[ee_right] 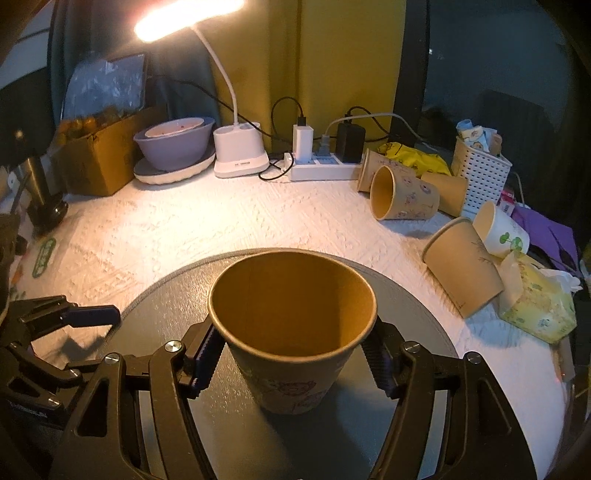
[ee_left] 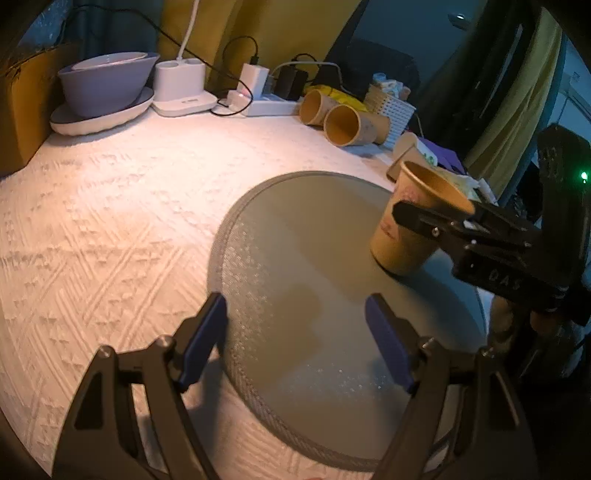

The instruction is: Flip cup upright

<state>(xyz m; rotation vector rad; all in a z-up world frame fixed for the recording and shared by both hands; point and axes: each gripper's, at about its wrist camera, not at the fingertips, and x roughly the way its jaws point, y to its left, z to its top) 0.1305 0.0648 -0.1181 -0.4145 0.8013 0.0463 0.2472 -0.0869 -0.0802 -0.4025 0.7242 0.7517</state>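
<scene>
A lit desk lamp (ee_right: 188, 16) supplies warm light from above the back of the scene; its head blows out to white glare in the right wrist view. The white textured tablecloth (ee_left: 110, 221) glows brightest below the lamp, its relief raked into sharp shadow. Farther from the lamp, the round grey mat (ee_left: 314, 258) sits dimmer and carries soft dark shadows. Fisheye bending curves every edge, and black vignetting fills the corners. The background behind the lamp is murky, bluish and soft.

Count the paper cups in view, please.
6: one cup upright on the mat in the right claw, three lying by the basket, two tipped near the tissues; others may be hidden.
</scene>
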